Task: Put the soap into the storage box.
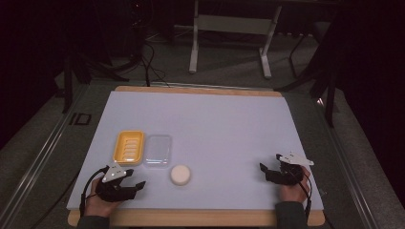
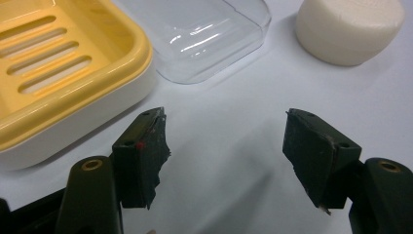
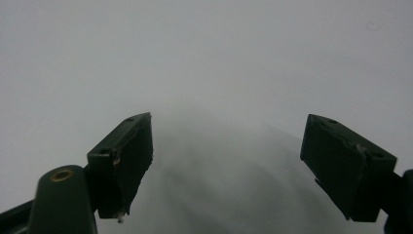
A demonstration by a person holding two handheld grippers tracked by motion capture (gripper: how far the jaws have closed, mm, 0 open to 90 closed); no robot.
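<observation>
While both hands rest at the near edge of the counter [image 1: 215, 119], nothing is being held. The left claw [image 1: 133, 179] sits at the near-left corner w/ its jaws spread wide; in the left gripper view the left claw [image 2: 224, 146] has only bare white surface between its pads. The right claw [image 1: 270, 164] is over at the near-right side, well apart from everything else, jaws also wide apart & empty; the right gripper view shows the right claw [image 3: 226, 156] over plain white surface w/ a soft shadow under it.

Just beyond the left claw there's a yellow soap dish [image 1: 129, 147] w/ a slotted floor, seen close up as the yellow soap dish [image 2: 63, 63] on a whitish base. Right beside it, on its right, lies a clear plastic lid [image 1: 158, 150], the clear plastic lid [image 2: 204, 34] touching or nearly touching the dish, can't tell which. A round white soap bar [image 1: 180, 174] sits near the lid's near-right corner, apart from it; soap bar [image 2: 348, 29] upright on its flat face.
</observation>
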